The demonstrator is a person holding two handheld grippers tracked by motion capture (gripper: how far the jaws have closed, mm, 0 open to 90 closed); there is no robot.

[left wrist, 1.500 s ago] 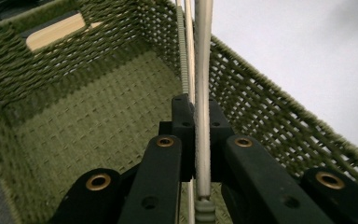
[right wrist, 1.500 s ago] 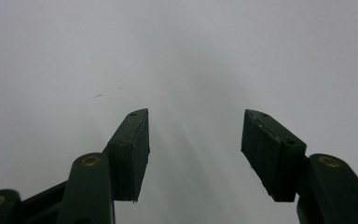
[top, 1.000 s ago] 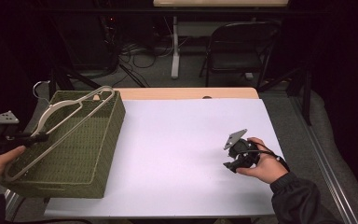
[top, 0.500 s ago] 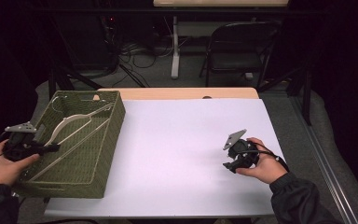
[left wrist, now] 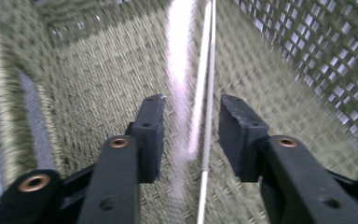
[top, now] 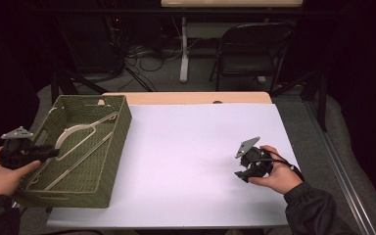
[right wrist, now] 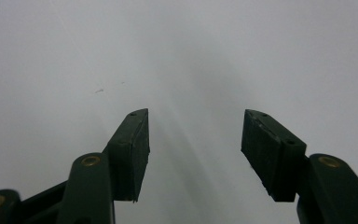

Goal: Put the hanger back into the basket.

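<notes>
Hangers [top: 81, 134], thin, stiff and light (two, maybe, and likely slippery), lie flat inside the green basket [top: 117, 142], so the left gripper [top: 46, 152], jaws apart around a rod, should pinch that rod, while the right gripper [top: 245, 169] rests open.

One green woven basket [top: 108, 161] stands at nine o'clock on the counter [top: 186, 147], holding one pale hanger [top: 81, 132]; two grippers are in hand.

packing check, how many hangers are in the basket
1. A single pale hanger lies slantwise in the green woven basket at the table's left edge; the left gripper is at its near end, jaws open around its thin rod. None seems hidden beneath.
</notes>
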